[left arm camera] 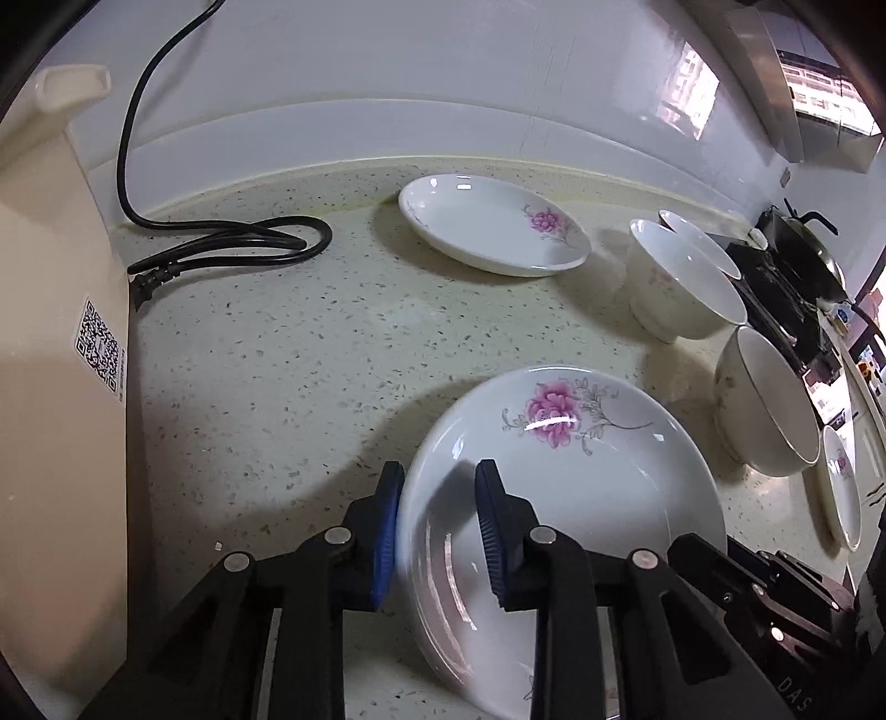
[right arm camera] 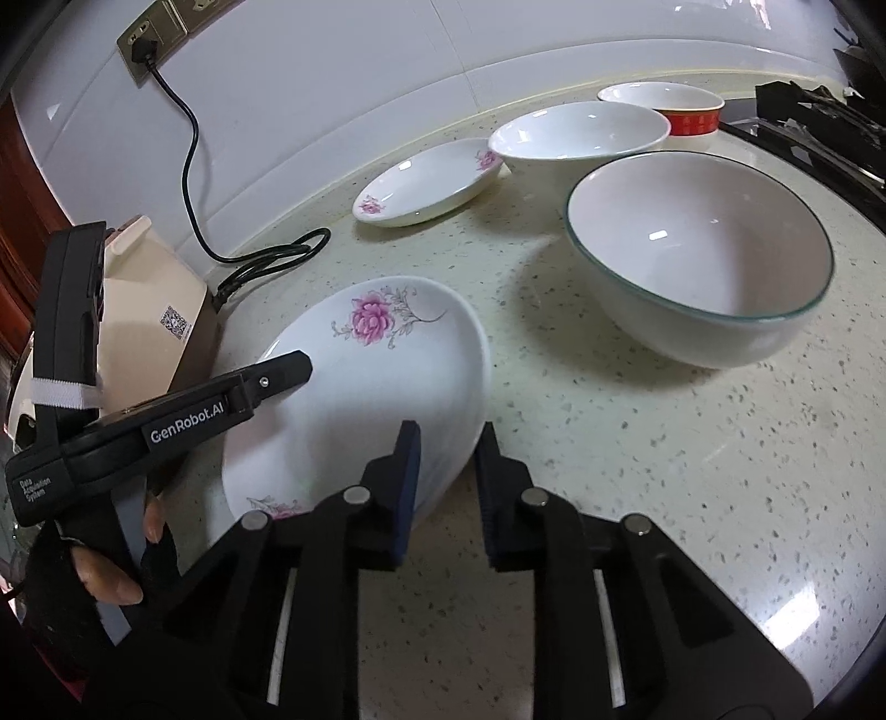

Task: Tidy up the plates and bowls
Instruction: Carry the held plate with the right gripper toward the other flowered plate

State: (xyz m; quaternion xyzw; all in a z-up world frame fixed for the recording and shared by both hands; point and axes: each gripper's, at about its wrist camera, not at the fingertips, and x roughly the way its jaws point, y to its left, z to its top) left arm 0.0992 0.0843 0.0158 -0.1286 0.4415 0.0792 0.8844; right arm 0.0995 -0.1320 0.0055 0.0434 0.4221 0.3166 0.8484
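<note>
Your left hand-held gripper (left arm camera: 437,531) and right hand-held gripper (right arm camera: 448,487) each clamp opposite rims of the near flowered plate (right arm camera: 382,387), tilted on the speckled tabletop (right arm camera: 637,443), left of the large green-rimmed bowl (right arm camera: 698,277).

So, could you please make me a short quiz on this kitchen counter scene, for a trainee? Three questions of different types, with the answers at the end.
1. The flowers painted on the near plate are: A blue, B pink, C yellow.
2. True or false: the black cord is plugged into the wall socket.
3. How many bowls show in the right wrist view?

Key
1. B.
2. True.
3. Three: the green-rimmed bowl, the plain white bowl and the red-banded bowl.
</note>
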